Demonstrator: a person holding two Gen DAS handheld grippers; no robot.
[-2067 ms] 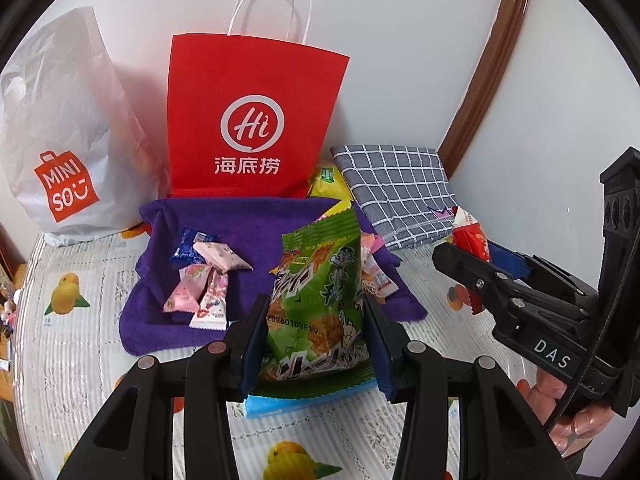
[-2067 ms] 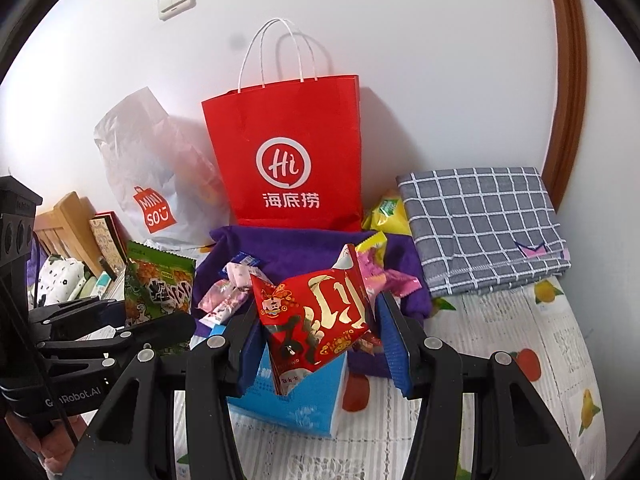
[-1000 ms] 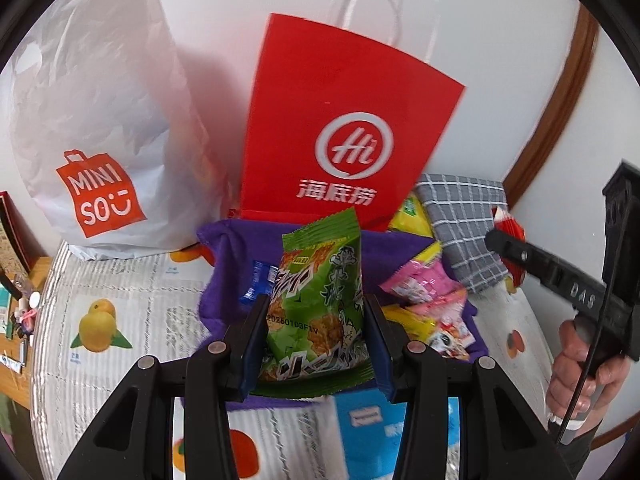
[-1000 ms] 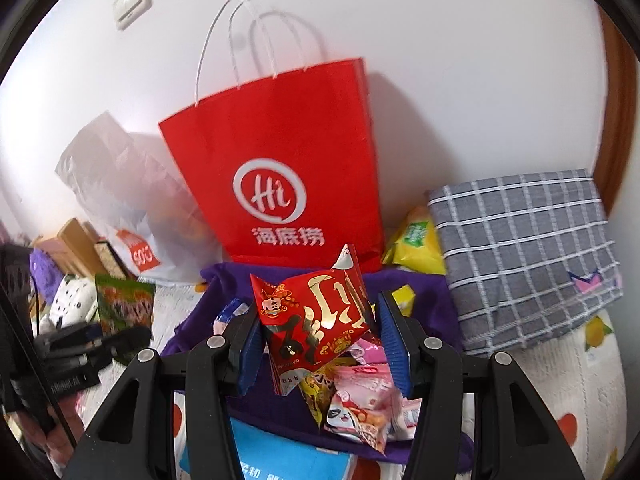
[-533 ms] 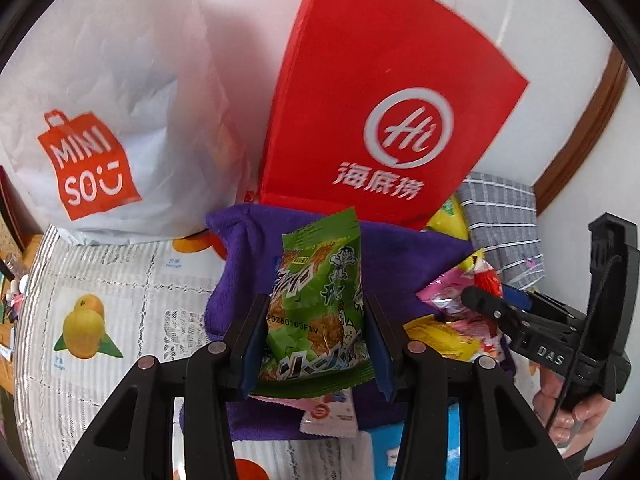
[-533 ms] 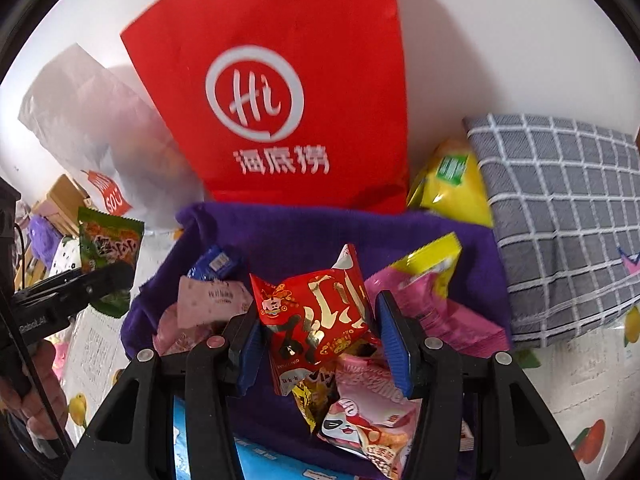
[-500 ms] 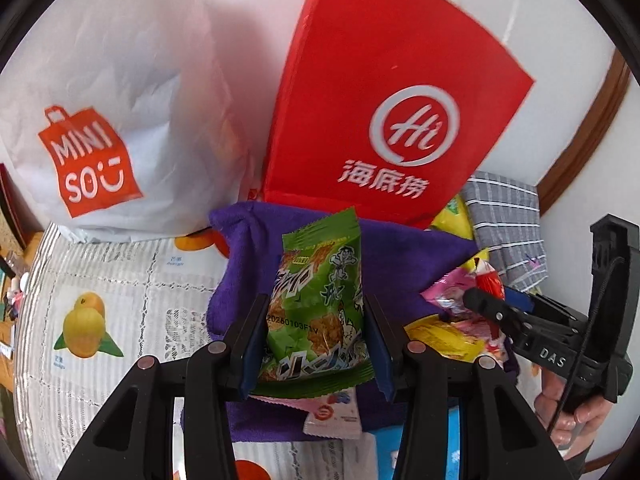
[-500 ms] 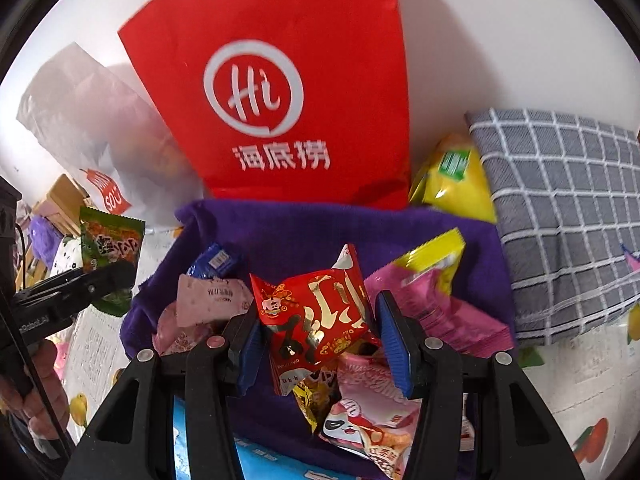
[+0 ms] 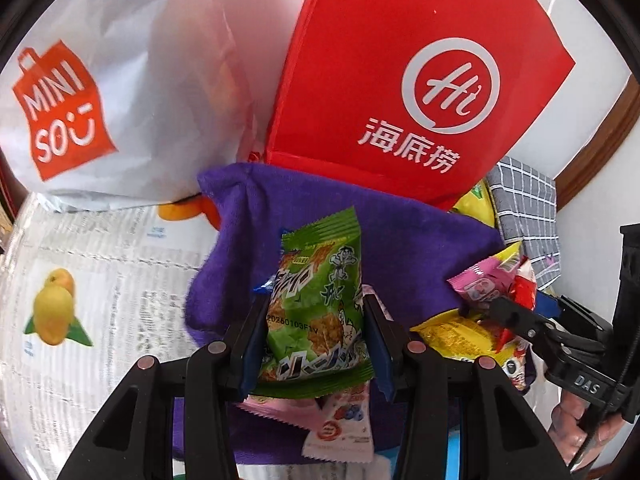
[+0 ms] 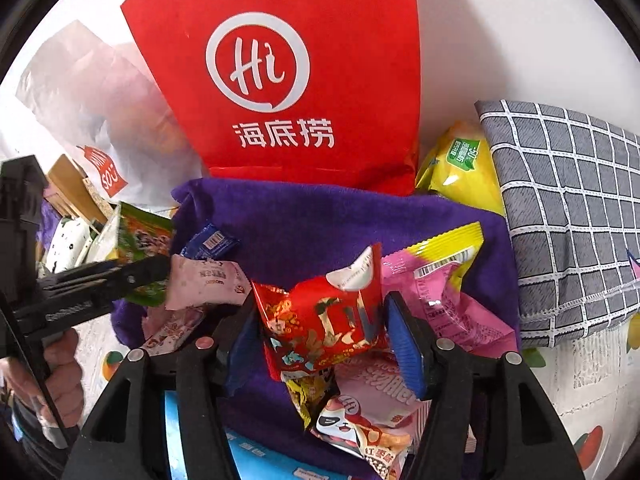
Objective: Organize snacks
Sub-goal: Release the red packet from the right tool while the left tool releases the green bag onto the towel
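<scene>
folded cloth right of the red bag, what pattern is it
Grey with a white grid check: the folded cloth shows best in the right wrist view.

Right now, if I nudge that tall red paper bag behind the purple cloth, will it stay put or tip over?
The red paper bag would probably tip or slide rather than resist. It stands tall on a narrow base, and its thin creased paper suggests little weight, though its contents are hidden. It appears to lean near the white plastic bag and the wall, which might catch it if pushed backwards.
</scene>
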